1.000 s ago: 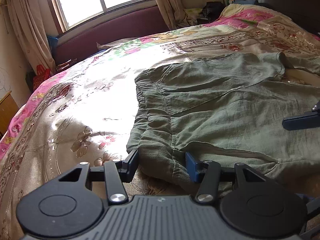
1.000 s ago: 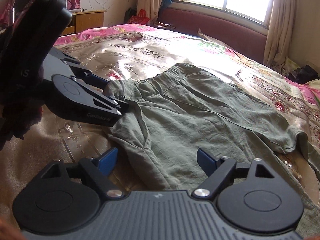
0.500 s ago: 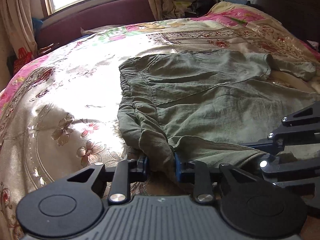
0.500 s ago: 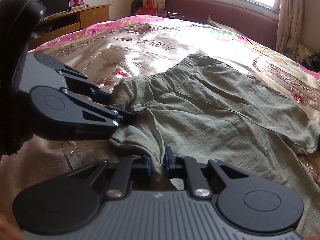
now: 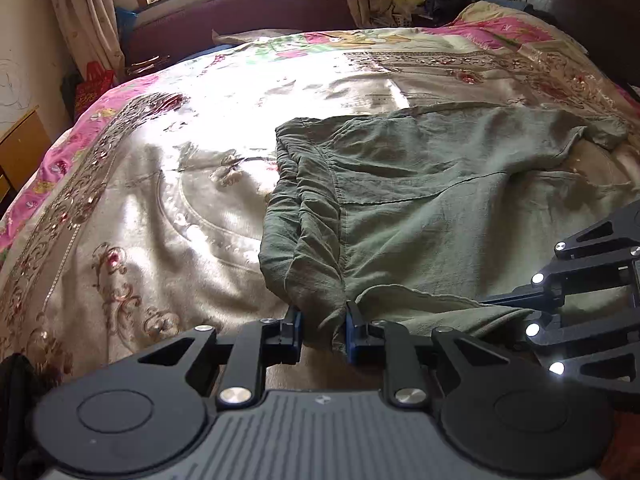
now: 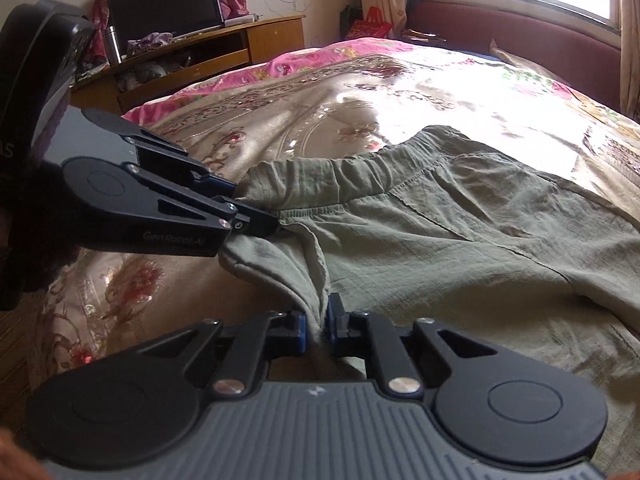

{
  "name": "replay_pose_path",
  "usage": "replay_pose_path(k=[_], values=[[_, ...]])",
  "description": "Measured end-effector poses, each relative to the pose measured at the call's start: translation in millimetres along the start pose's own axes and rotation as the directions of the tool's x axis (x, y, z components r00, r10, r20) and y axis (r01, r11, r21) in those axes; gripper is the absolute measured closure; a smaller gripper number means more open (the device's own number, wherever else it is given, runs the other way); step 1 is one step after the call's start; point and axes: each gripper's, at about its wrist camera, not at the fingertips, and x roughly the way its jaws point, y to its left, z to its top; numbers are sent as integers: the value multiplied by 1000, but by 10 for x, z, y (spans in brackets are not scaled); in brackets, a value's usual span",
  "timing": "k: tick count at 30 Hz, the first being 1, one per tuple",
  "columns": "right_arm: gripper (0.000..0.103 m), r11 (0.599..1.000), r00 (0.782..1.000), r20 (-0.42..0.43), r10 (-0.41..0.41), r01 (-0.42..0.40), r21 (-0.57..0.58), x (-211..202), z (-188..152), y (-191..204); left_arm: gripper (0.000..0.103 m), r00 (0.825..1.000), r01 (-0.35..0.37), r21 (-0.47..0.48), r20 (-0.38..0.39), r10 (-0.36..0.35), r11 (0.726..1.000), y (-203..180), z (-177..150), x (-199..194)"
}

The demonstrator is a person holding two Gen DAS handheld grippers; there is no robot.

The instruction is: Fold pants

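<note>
Olive green pants (image 5: 420, 200) lie spread on the bed, waistband to the left in the left wrist view, legs running off to the right. My left gripper (image 5: 322, 320) is shut on the near corner of the waistband. My right gripper (image 6: 317, 320) is shut on the near edge of the pants (image 6: 460, 240) a little further along from the waistband. The left gripper also shows in the right wrist view (image 6: 256, 216), pinching the waistband. The right gripper's body shows at the right edge of the left wrist view (image 5: 580, 300).
The bed has a shiny floral bedspread (image 5: 180, 200) with a pink border. A maroon padded bench (image 5: 240, 24) and window are beyond the bed. A wooden cabinet with a dark screen (image 6: 168, 4) stands at the far left.
Both grippers went from open around the pants' near edge to shut on it. The pinched edge has since lifted slightly and the cloth bunches at the waistband.
</note>
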Motion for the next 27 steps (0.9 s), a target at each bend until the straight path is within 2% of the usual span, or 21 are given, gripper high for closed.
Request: replay_pose_path(k=[4, 8, 12, 15, 17, 19, 21, 22, 24, 27], values=[[86, 997, 996, -52, 70, -70, -12, 35, -118, 307, 66, 996, -77, -46, -57, 74, 996, 84, -298, -110], [84, 998, 998, -25, 64, -63, 12, -167, -196, 380, 62, 989, -130, -52, -73, 126, 990, 18, -495, -225], [69, 997, 1000, 28, -10, 8, 83, -587, -365, 141, 58, 983, -178, -54, -47, 176, 982, -80, -507, -403], [68, 982, 994, 34, -104, 98, 162, -911, -565, -170, 58, 976, -215, -52, -35, 214, 975, -150, -479, -511], [68, 951, 980, 30, -197, 183, 250, -1171, -750, -500, 58, 969, -248, -45, -10, 248, 968, -235, -457, -612], [68, 886, 951, 10, -309, 284, 367, -1492, -1007, -902, 58, 964, -265, -34, 25, 266, 964, -350, -406, -723], [68, 802, 910, -24, -414, 377, 463, -1795, -1280, -1269, 58, 970, -234, -29, 61, 236, 972, -515, -325, -812], [68, 765, 890, -40, -453, 412, 496, -1914, -1389, -1407, 58, 976, -206, -20, 75, 207, 978, -625, -268, -827], [68, 649, 827, -91, -554, 498, 575, -2219, -1702, -1771, 57, 987, -131, 22, 99, 129, 991, -917, -125, -795], [66, 509, 742, -157, -651, 581, 634, -2489, -2033, -2141, 57, 992, 12, 100, 121, -24, 995, -1438, 145, -624]])
